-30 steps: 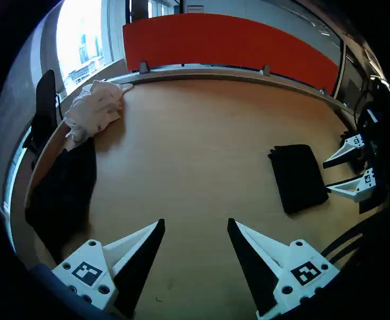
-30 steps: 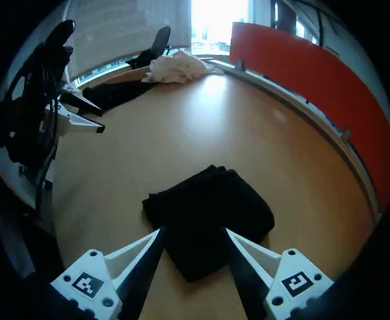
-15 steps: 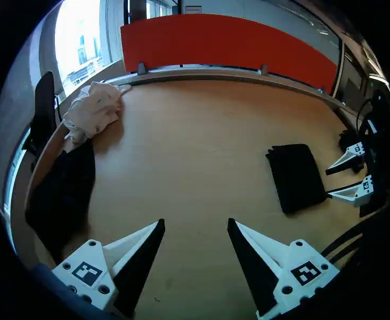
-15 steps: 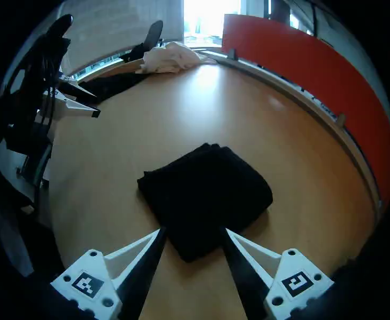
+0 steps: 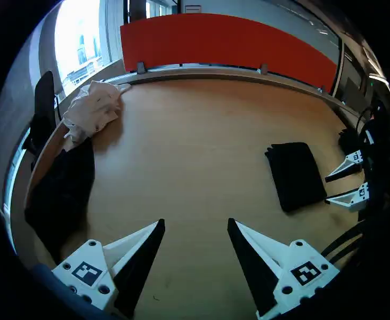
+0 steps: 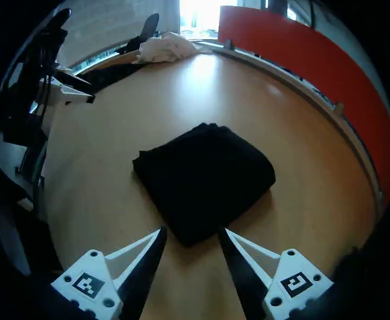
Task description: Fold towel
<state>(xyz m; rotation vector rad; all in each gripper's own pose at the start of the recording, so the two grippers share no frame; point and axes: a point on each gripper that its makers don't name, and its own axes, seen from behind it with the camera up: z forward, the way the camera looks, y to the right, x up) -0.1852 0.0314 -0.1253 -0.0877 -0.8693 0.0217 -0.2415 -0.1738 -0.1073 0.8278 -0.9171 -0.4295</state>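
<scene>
The folded black towel [image 6: 205,178] looks soft and limp (best pinched at its near corner), while the right hand-held gripper [image 6: 192,233] and the left hand-held gripper [image 5: 195,222] gape empty

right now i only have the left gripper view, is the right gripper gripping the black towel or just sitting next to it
Observer: Not gripping. In the right gripper view the right gripper is open, and the black towel has only its near corner at the tips of the fingers.
Operator: ok and where does my left gripper sit seen from that side
Observer: The left gripper hangs at the edge of the table, well clear of the black towel, with bare wood between them.
</scene>
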